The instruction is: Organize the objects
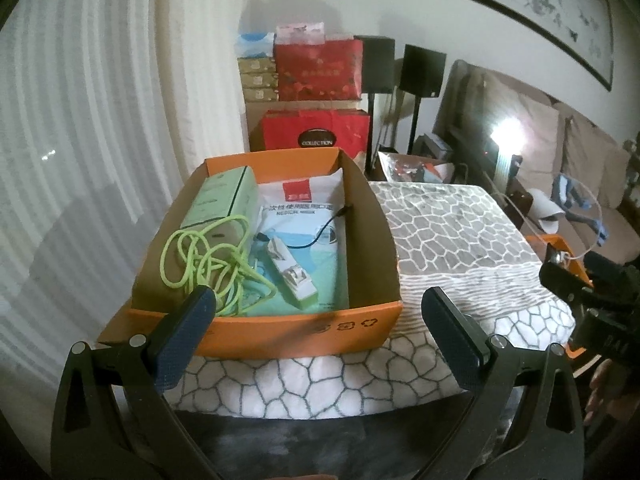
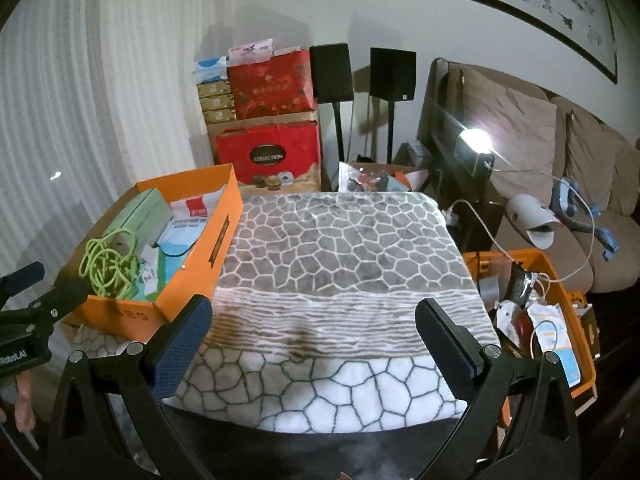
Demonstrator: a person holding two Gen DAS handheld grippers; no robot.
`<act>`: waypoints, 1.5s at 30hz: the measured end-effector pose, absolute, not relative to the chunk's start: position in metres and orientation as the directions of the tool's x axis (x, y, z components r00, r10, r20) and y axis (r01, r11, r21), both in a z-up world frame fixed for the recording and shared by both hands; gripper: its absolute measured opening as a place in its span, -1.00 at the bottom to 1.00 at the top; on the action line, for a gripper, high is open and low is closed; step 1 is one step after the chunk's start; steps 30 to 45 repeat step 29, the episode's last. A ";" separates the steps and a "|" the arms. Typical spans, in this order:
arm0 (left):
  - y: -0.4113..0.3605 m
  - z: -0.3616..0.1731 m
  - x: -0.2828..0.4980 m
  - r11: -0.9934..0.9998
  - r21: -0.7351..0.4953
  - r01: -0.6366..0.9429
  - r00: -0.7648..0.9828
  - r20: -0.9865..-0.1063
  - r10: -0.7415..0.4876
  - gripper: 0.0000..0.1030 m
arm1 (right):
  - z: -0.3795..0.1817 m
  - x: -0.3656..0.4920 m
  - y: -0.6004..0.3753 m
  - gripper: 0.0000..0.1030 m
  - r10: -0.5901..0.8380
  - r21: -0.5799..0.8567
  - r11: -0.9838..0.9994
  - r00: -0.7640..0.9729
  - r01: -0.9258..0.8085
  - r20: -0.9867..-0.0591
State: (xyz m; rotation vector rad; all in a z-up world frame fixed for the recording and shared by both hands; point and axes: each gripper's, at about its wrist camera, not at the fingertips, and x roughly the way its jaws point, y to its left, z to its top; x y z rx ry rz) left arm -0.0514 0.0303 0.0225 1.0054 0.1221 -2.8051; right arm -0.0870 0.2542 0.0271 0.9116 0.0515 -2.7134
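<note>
Pebble-print blanket [image 2: 340, 248] lies bare; orange box [image 1: 360, 330] at its left holds the green cable [image 1: 200, 264]; left gripper [image 1: 320, 336] and right gripper [image 2: 314, 340] gape wide, empty, likely between picks.

Left view: you look from the near edge, close over the orange box [image 1: 256, 320] between your fingers [image 1: 188, 336] | Right view: you face the patterned blanket [image 2: 332, 264] on the surface, box beyond your left finger | Shared: box, blanket, red gift boxes [image 2: 272, 148] ahead.

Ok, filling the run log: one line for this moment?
left gripper: open, empty | right gripper: open, empty | orange box: on blanket, holds green cable
</note>
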 end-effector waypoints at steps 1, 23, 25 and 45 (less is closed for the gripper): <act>0.030 0.023 -0.050 -0.983 -0.021 0.181 -0.762 -0.634 -0.127 0.99 | 0.028 -0.086 0.253 0.99 -0.250 0.053 -0.961 -0.764 0.273 -0.595; 0.023 0.023 -0.048 -0.977 -0.030 0.209 -0.763 -0.630 -0.144 0.99 | 0.030 -0.079 0.241 0.99 -0.240 0.016 -0.959 -0.776 0.284 -0.583; 0.023 0.024 -0.048 -0.977 -0.026 0.213 -0.764 -0.627 -0.150 0.99 | 0.031 -0.079 0.241 0.99 -0.240 0.015 -0.959 -0.777 0.284 -0.582; 0.024 0.025 -0.048 -0.976 -0.015 0.217 -0.762 -0.627 -0.159 0.99 | 0.031 -0.079 0.241 0.99 -0.239 0.015 -0.959 -0.777 0.284 -0.582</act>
